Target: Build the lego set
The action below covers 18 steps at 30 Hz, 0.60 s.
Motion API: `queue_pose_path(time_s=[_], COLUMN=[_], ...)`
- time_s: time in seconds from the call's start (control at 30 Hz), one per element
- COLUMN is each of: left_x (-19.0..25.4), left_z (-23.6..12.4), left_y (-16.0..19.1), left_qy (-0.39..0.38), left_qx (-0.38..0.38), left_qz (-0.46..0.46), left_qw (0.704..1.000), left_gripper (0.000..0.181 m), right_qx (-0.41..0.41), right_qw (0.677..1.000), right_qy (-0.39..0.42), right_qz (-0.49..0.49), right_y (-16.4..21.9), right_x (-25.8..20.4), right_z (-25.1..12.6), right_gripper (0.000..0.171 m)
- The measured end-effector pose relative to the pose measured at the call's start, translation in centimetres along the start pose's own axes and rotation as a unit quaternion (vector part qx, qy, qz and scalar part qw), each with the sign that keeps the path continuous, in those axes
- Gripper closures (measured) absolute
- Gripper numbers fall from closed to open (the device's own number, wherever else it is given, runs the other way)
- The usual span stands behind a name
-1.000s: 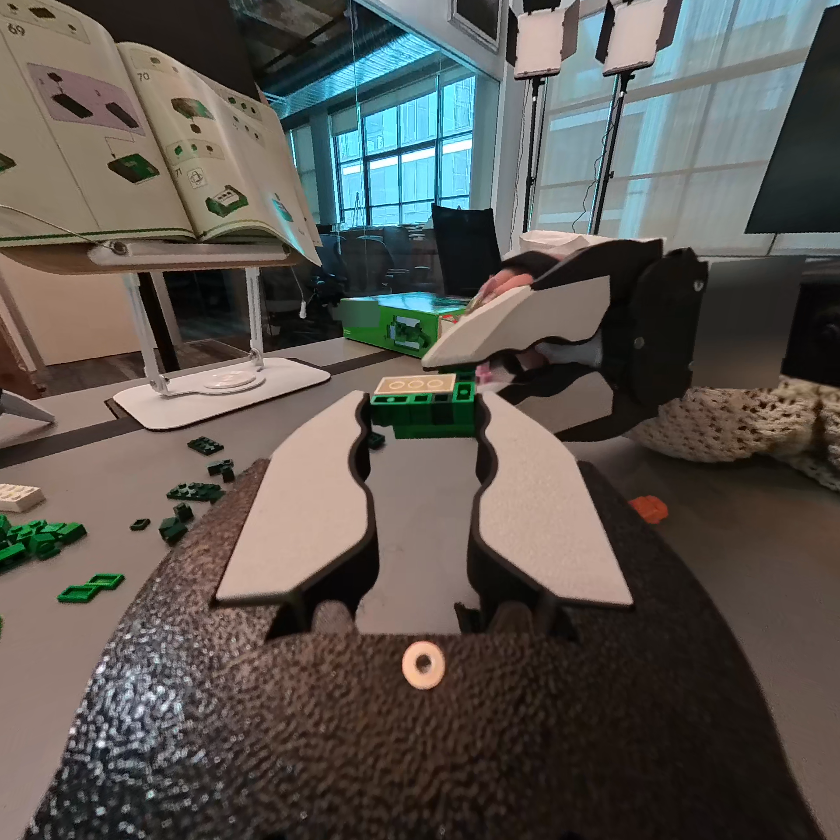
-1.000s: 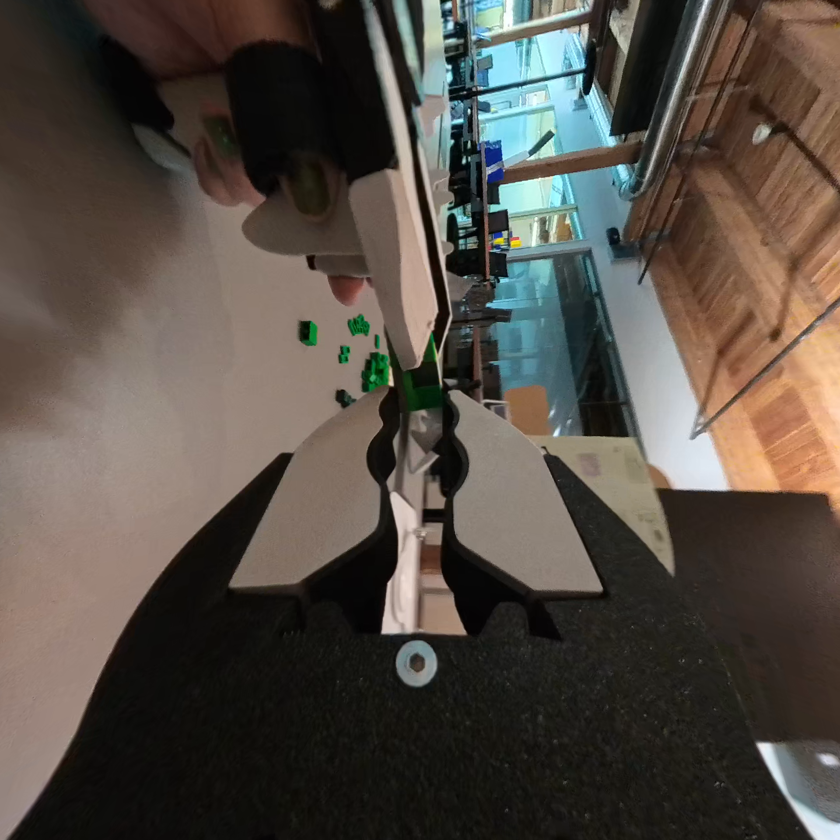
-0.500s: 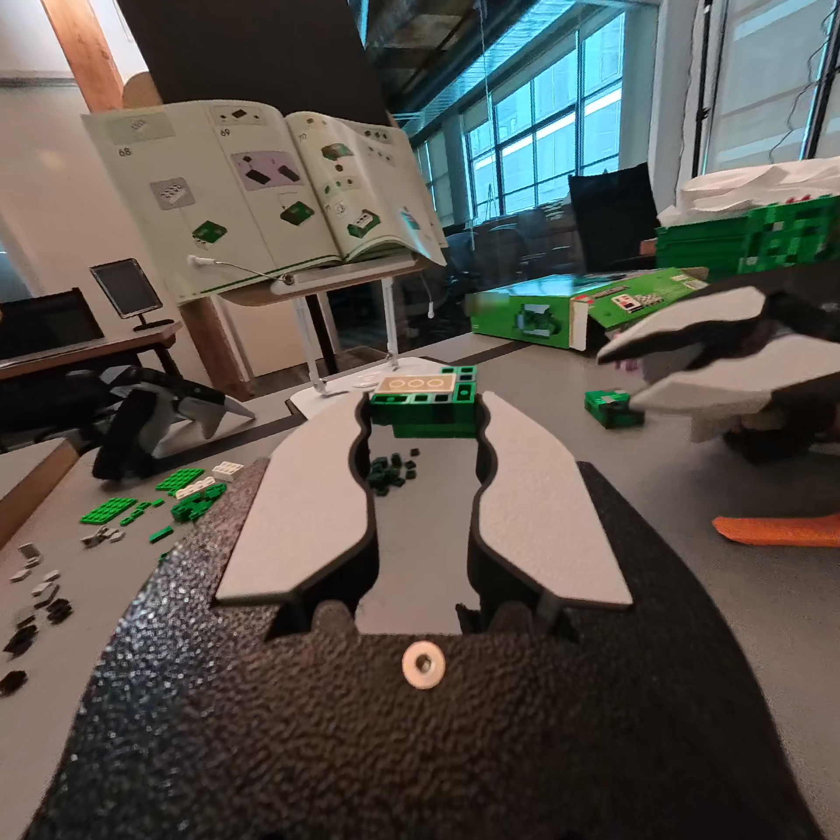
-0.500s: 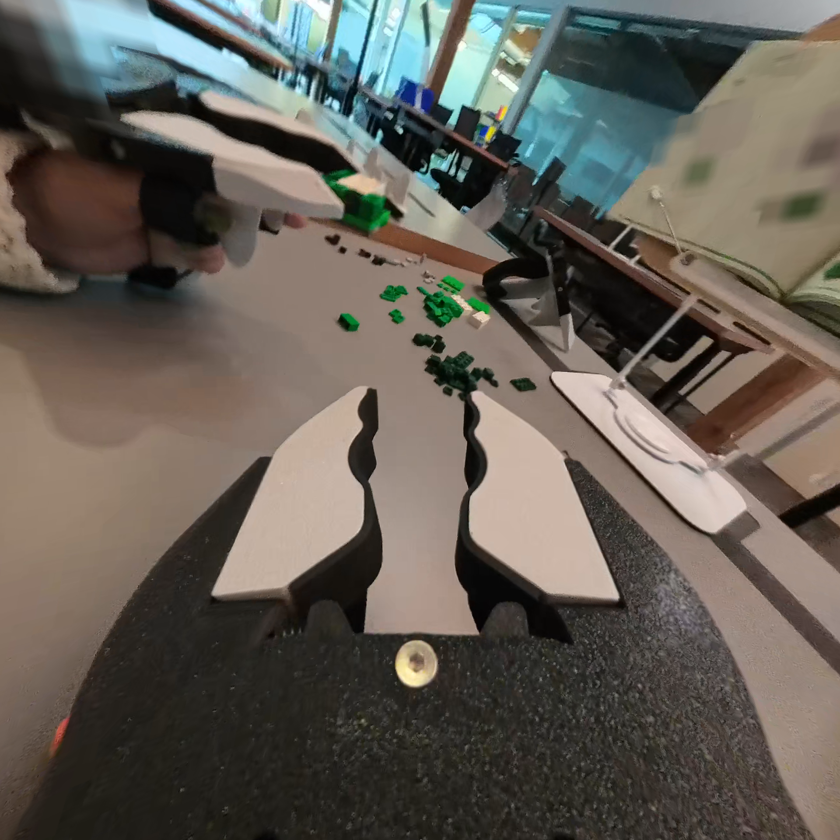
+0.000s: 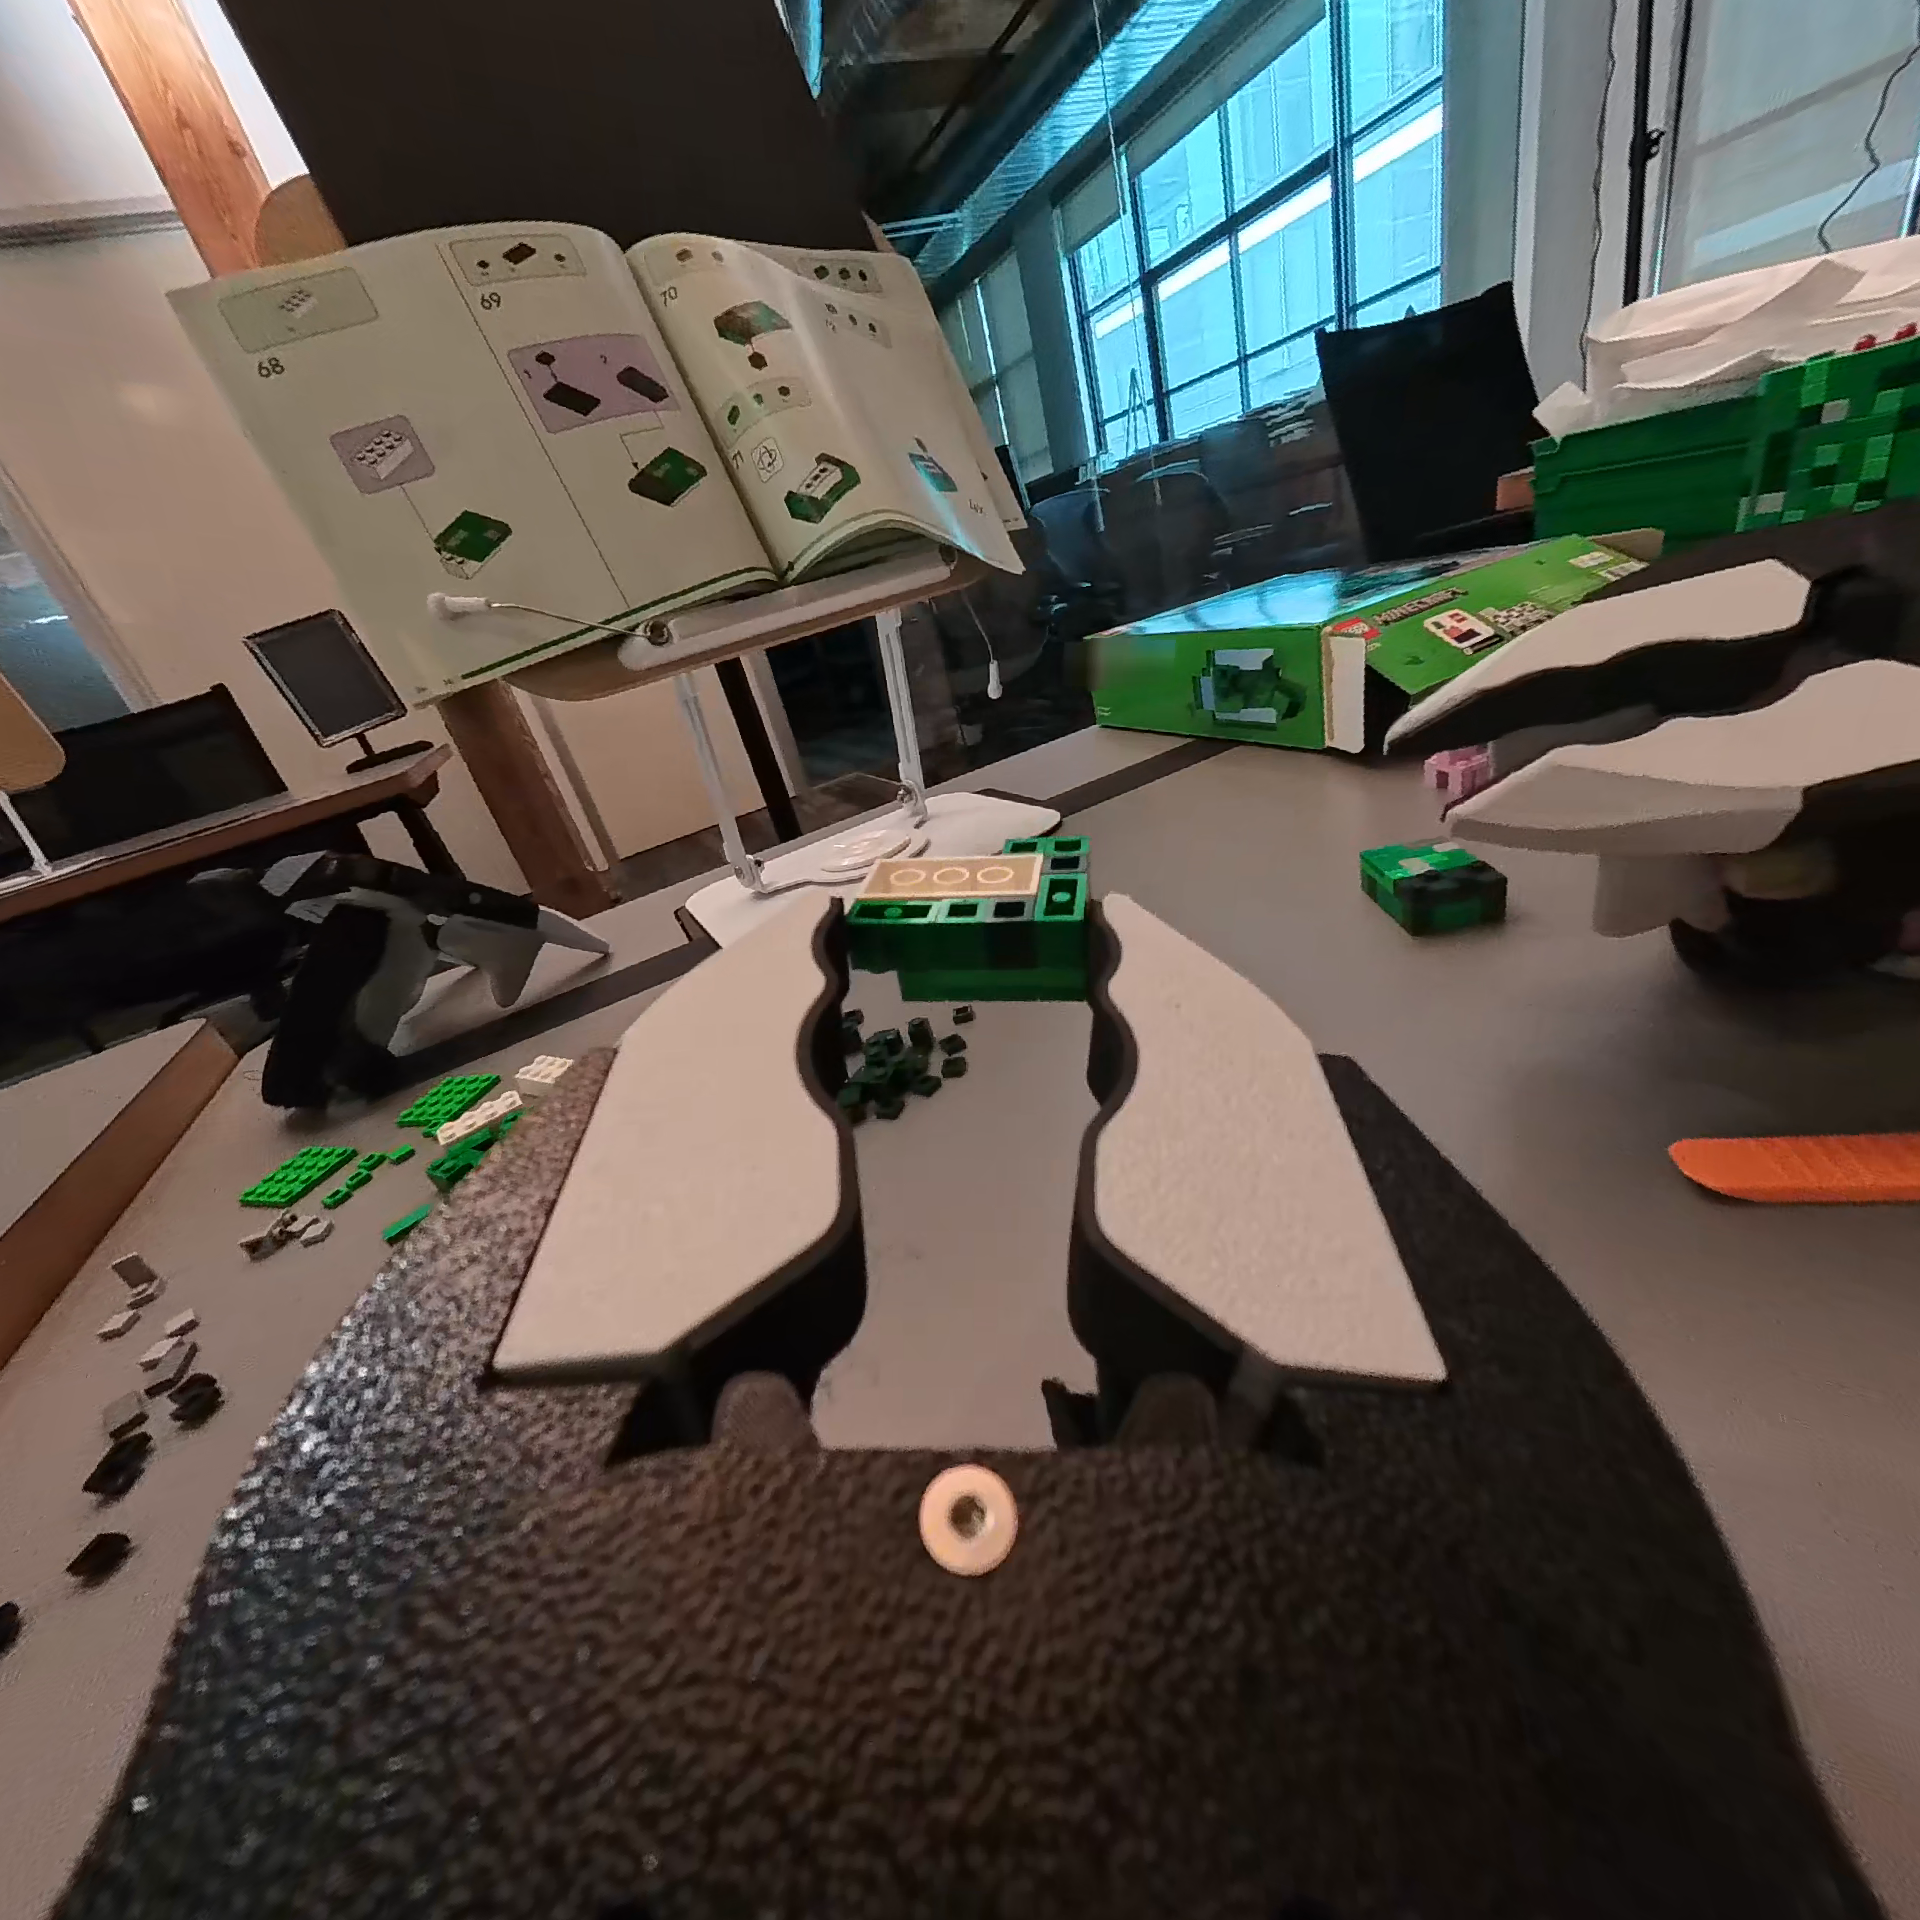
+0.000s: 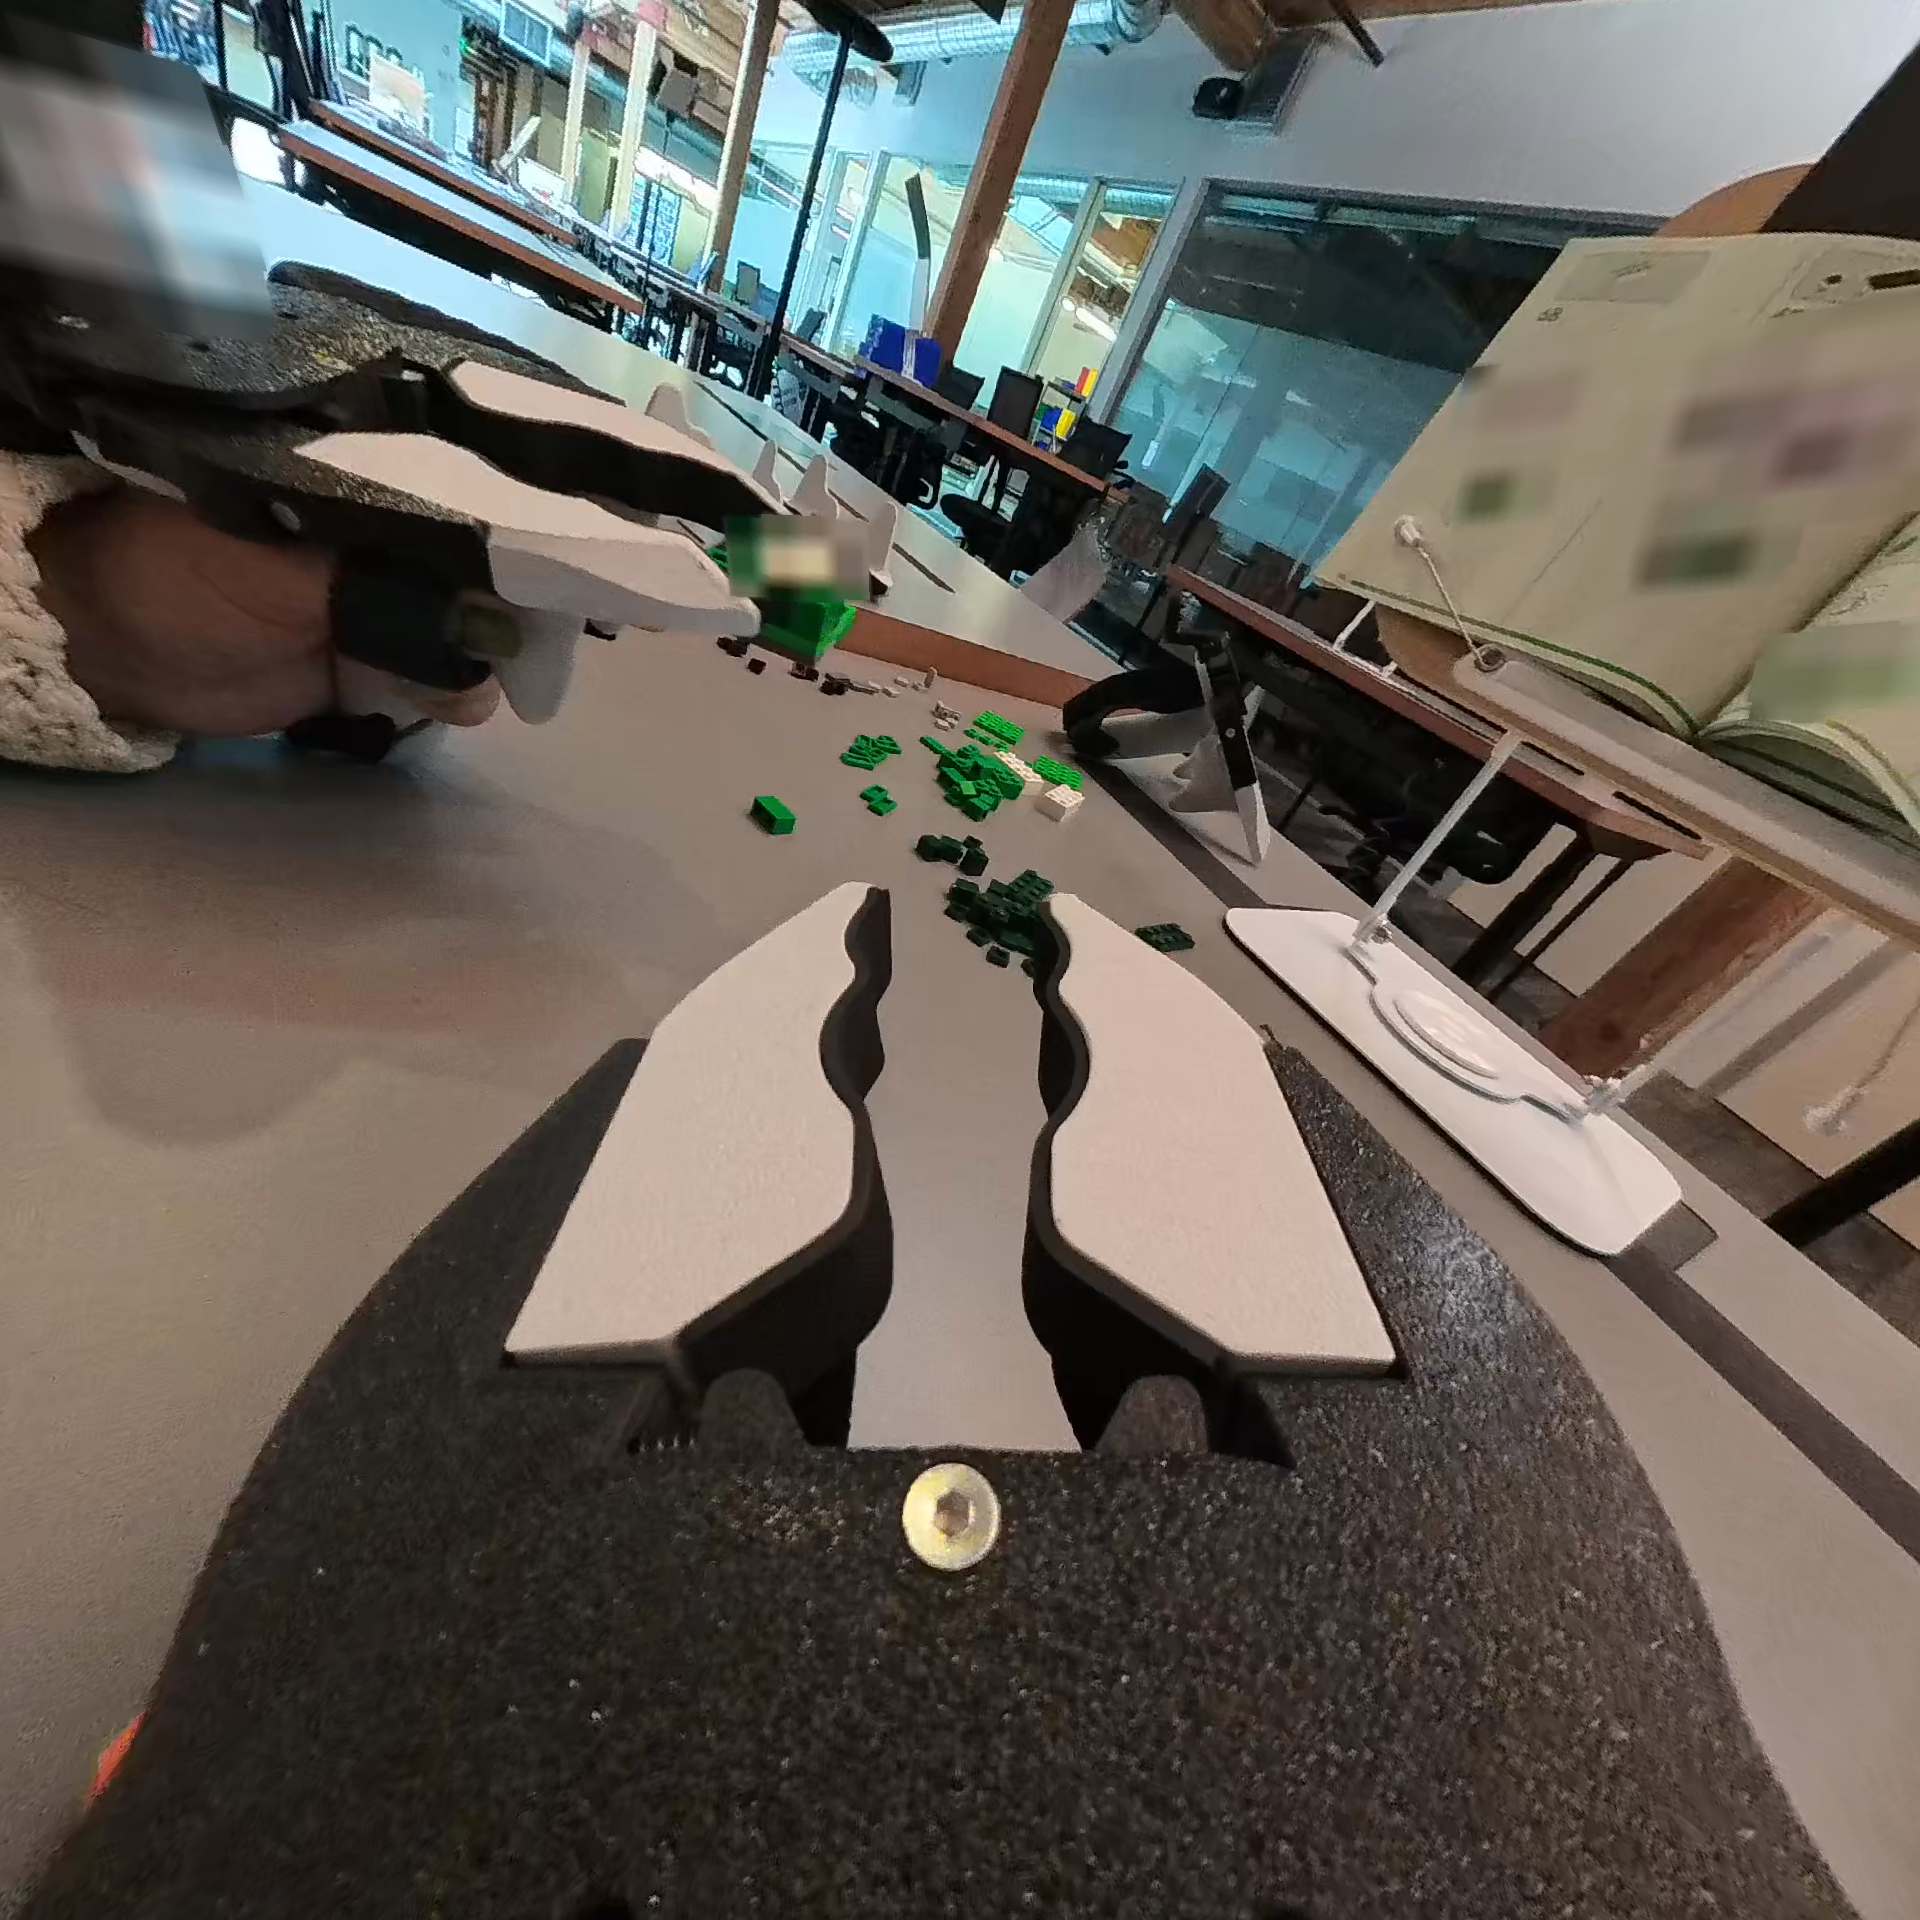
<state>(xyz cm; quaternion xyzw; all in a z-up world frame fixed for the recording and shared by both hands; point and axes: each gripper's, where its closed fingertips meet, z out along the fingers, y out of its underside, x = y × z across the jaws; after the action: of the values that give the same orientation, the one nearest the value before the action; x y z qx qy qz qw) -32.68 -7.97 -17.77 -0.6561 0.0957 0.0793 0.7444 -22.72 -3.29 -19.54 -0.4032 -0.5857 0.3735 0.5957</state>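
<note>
Your left gripper (image 5: 966, 940) is clamped on the green sub-assembly (image 5: 971, 925), a stack of green bricks with a tan tile on top, pinched by its two short ends so that its long axis runs straight across the gap between the fingertips; it is held clear of the worktop (image 5: 1403, 1351). Your right gripper (image 6: 961, 914) holds nothing, its fingers parted to a moderate gap and pointing along the worktop toward the loose parts. The relation to watch: the pile of dark green small pieces (image 6: 997, 909) lies directly ahead of the right fingertips, just beyond them, with the brighter green plates (image 6: 977, 774) and white bricks (image 6: 1060, 800) farther on toward the far edge. The same dark pile (image 5: 899, 1070) sits below and just short of the held sub-assembly in the left wrist view, so it is near both grippers, but only the right one is free, and it is already lined up on it. The open instruction booklet (image 5: 582, 426) stands on its stand near the far edge. Next pick is probably a dark green piece, by the right gripper.
</note>
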Motion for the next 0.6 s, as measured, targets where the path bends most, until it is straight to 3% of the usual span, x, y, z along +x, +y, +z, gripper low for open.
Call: queue_pose_path(time_s=[0.27,0.4,0.6], left_x=[-1.1,-4.9,-10.6], left_z=[-0.1,-1.1,-4.8], left_y=[0.3,1.4,1.0], left_qy=[-0.04,-0.142,-0.288], left_qx=[-0.013,-0.049,-0.026], left_qz=[0.023,0.009,-0.04], left_qw=[0.999,0.989,0.957], left_gripper=[0.137,0.137,0.137], right_qx=[-0.006,-0.005,-0.006], right_qw=[1.0,1.0,1.0], right_qy=[-0.009,-0.01,-0.013], right_qz=[-0.015,-0.016,-0.017], right_y=[0.1,0.1,0.1], right_x=[-0.5,-0.5,-0.6], right_z=[0.1,0.1,0.1], right_gripper=[0.148,0.149,0.15])
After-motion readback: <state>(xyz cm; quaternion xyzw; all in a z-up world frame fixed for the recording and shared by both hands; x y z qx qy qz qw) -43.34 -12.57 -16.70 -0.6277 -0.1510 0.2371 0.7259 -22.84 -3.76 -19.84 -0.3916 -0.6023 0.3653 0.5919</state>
